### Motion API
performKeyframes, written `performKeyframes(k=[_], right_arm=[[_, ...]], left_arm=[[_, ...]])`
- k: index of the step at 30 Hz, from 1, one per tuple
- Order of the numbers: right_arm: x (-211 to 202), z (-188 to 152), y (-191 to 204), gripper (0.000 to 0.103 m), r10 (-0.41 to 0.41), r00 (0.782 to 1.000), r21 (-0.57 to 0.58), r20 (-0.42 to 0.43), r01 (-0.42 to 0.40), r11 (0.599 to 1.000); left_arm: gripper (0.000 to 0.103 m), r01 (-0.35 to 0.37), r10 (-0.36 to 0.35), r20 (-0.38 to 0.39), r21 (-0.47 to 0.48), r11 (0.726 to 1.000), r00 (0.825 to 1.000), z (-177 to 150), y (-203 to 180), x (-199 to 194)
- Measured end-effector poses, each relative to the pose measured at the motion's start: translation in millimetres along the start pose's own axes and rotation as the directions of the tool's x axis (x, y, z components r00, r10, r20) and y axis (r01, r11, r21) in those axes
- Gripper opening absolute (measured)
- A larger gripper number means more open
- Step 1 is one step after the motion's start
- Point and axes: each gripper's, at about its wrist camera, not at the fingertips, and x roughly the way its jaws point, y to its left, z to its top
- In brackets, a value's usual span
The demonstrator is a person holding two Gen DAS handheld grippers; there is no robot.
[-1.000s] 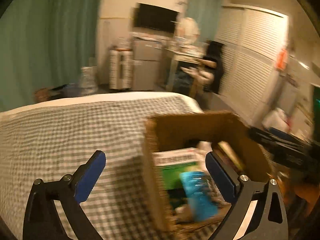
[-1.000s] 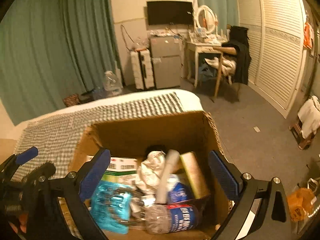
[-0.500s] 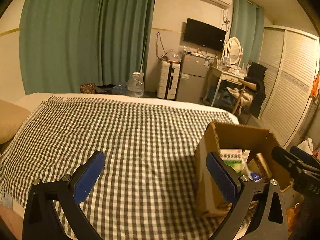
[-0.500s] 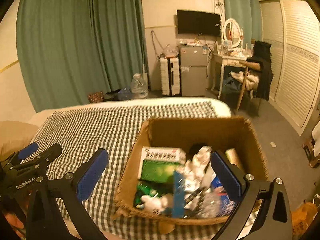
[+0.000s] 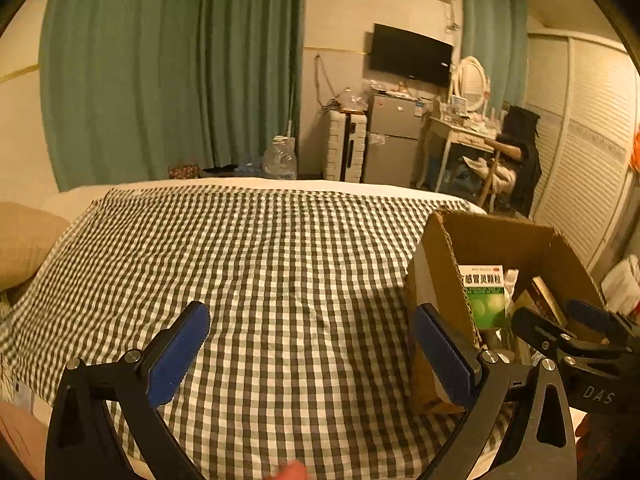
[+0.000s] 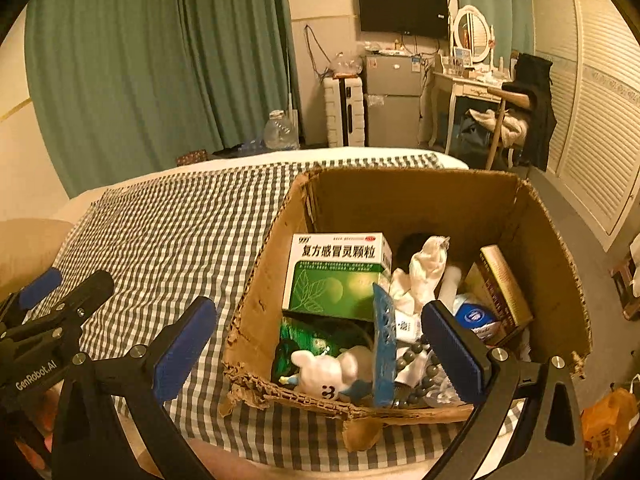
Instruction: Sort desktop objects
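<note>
On the green-white medicine box (image 6: 340, 276) in the cardboard box (image 6: 400, 200) I read "999" top left and big chars "复方感冒灵颗粒"; small print below is too fine. From my left view the same box (image 5: 482, 296) shows only "感冒灵颗粒". My left gripper (image 6: 40, 320) carries "GenRobot.AI" on its arm. My right gripper (image 5: 576, 344) shows "DAS", rest cut off. The white plush toy (image 6: 328, 376) has a "3"-like mark. Blue tub (image 6: 474, 318) label: unreadable.
</note>
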Motion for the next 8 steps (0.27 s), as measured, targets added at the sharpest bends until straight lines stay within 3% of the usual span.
performKeyframes(k=[3, 8], right_arm=[[4.2, -3.3, -1.3, 0.103, 0.008, 1.0, 0.01, -0.008, -0.008, 1.0], [7.1, -8.2, 0.5, 0.103, 0.013, 1.0, 0.015, -0.02, -0.013, 1.0]], left_arm=[[0.103, -0.006, 0.006, 0.009, 0.022, 1.0, 1.0, -1.2, -2.3, 1.7], [0.103, 0.003, -0.004, -0.021, -0.045, 0.999, 1.0, -3.9, 6.4, 5.9]])
